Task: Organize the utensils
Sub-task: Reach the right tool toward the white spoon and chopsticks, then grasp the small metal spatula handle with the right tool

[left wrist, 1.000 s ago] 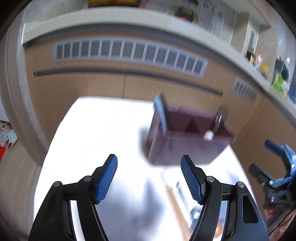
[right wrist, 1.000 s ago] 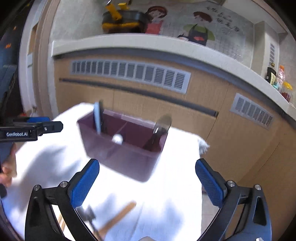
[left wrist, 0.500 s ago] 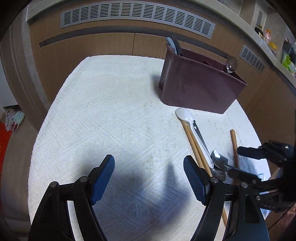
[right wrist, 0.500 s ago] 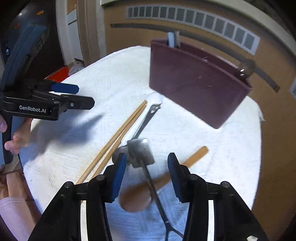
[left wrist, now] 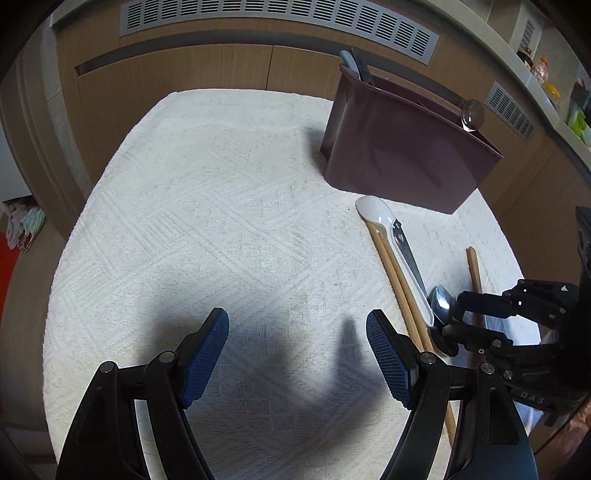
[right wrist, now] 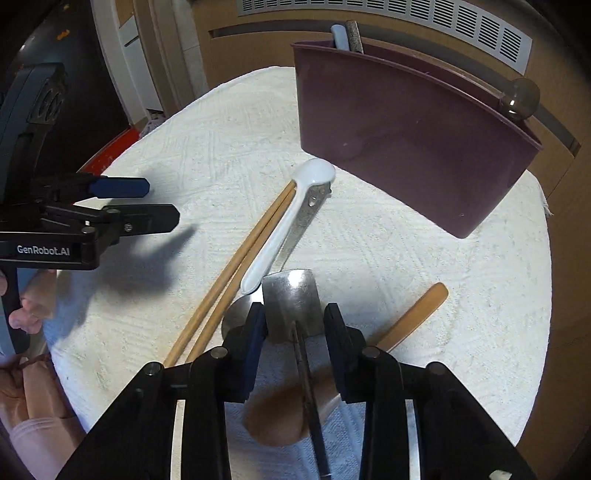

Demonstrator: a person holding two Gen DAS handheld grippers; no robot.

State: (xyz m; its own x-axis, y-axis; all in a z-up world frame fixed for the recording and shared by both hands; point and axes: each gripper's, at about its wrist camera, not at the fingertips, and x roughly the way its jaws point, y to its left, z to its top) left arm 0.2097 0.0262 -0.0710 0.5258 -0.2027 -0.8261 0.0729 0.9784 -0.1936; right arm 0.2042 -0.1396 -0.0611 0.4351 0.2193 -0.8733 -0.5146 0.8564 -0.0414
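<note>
The right gripper (right wrist: pixel 295 325) points down at the tabletop (right wrist: pixel 461 280) (covered by a white textured cloth), and its jaws are closing around one metal spatula (right wrist: pixel 290 295). The flat blade sits between the two blue pads, the left pad touching its edge and the right pad just beside it, while the thin handle runs back toward the camera between the fingers. Just left of these jaws lie two wooden chopsticks (right wrist: pixel 236 262) side by side, one white ceramic spoon (right wrist: pixel 284 221) and one metal spoon (right wrist: pixel 303 218) whose bowl peeks out beside the left pad. To the right of the jaws lies one wooden spoon (right wrist: pixel 417 314), its bowl passing under the spatula handle. Ahead of the jaws stands one maroon utensil holder (right wrist: pixel 406 147), with two handles (right wrist: pixel 345 35) rising at its left end and one round ladle bowl (right wrist: pixel 519 98) at its right end.

The left gripper (left wrist: pixel 295 358) hangs above bare cloth with its jaws apart and nothing between them. The chopsticks (left wrist: pixel 399 280) lie just right of its right pad, and the holder (left wrist: pixel 402 155) stands ahead and to the right.
</note>
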